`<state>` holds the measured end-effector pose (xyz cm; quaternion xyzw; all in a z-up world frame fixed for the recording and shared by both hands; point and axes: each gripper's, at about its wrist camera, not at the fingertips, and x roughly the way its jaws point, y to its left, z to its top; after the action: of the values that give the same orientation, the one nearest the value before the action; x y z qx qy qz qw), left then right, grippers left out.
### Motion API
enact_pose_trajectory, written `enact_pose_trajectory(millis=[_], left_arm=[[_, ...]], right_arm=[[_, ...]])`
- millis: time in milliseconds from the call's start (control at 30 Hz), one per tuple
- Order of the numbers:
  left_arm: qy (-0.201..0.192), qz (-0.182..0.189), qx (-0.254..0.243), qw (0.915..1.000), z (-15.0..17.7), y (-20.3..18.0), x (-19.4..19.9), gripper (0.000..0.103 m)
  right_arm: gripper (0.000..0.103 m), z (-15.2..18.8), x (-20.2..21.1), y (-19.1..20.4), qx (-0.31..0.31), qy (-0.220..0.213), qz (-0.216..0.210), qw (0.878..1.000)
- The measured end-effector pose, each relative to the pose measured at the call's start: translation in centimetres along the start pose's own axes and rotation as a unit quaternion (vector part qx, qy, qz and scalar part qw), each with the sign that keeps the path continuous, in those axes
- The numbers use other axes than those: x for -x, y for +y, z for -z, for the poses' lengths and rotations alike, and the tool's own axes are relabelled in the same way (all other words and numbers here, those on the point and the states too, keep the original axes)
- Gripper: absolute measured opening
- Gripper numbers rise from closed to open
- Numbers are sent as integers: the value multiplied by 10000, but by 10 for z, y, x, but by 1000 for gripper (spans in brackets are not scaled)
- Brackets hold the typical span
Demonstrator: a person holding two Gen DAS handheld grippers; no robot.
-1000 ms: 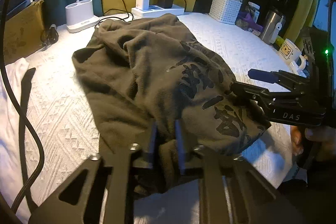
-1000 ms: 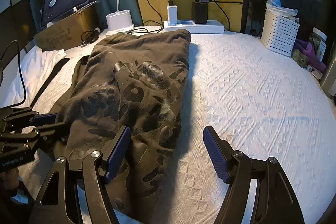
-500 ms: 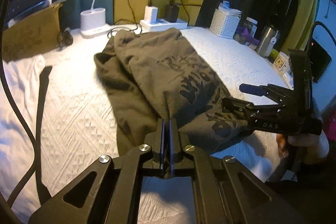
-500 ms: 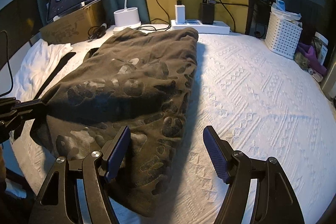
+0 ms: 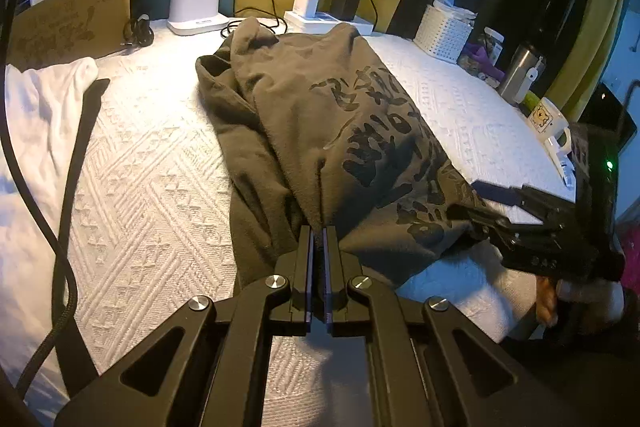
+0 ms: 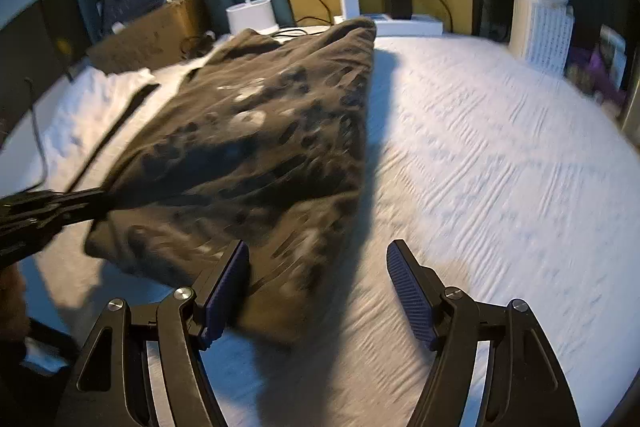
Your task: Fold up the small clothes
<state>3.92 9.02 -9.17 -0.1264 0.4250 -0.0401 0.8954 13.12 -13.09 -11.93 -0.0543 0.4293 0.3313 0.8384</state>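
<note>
Dark printed shirt (image 5: 360,147) on white bedspread (image 5: 152,187), left tongs (image 5: 318,247) pinching its near hem, right tongs (image 6: 318,291) spread wide, shirt's near corner beside left finger.

— Along the back edge? White lamp base (image 5: 195,4), power strip (image 5: 328,21) with two chargers plugged in, cardboard box (image 5: 72,21) at far left.
— And to the right? White basket (image 5: 447,31), steel flask (image 5: 522,73), mug (image 5: 549,121) beside it. All on a white textured cover (image 5: 152,163); black strap (image 5: 78,163) lying across its left side.
</note>
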Motion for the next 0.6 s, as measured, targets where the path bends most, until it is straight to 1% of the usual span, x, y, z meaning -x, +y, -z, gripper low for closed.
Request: enact_pose_trajectory(millis=[33, 67, 100, 167, 200, 267, 433, 500, 533, 600], left_arm=[[15, -3, 14, 10000, 0, -1, -1, 4], [48, -29, 34, 10000, 0, -1, -2, 4], [82, -55, 31, 9999, 0, -2, -3, 4], [147, -113, -17, 9998, 1, -4, -6, 6], [186, -141, -48, 9997, 2, -5, -8, 7], [232, -210, -119, 9994, 5, -7, -11, 8], [206, -277, -132, 9993, 11, -5, -11, 10], [217, -282, -115, 9993, 11, -5, -8, 10], [206, -296, -139, 9993, 10, -6, -4, 10], [122, -307, -187, 9993, 9, -6, 3, 10]], right_arm=[[52, 3, 1, 1, -2, -36, -50, 10000], [46, 6, 3, 3, 11, -63, -49, 10000], [43, 8, 5, 5, 31, -75, -67, 9999], [31, 12, 7, 11, 82, -89, -23, 9999], [29, 14, 8, 14, 119, -79, 13, 9999], [29, 19, 11, 22, 254, -114, 195, 9994], [28, 32, 16, 43, 673, -199, 526, 9961], [20, 35, 19, 48, 775, -248, 509, 9954], [15, 36, 21, 51, 825, -292, 507, 9949], [13, 37, 29, 53, 821, -368, 526, 9946]])
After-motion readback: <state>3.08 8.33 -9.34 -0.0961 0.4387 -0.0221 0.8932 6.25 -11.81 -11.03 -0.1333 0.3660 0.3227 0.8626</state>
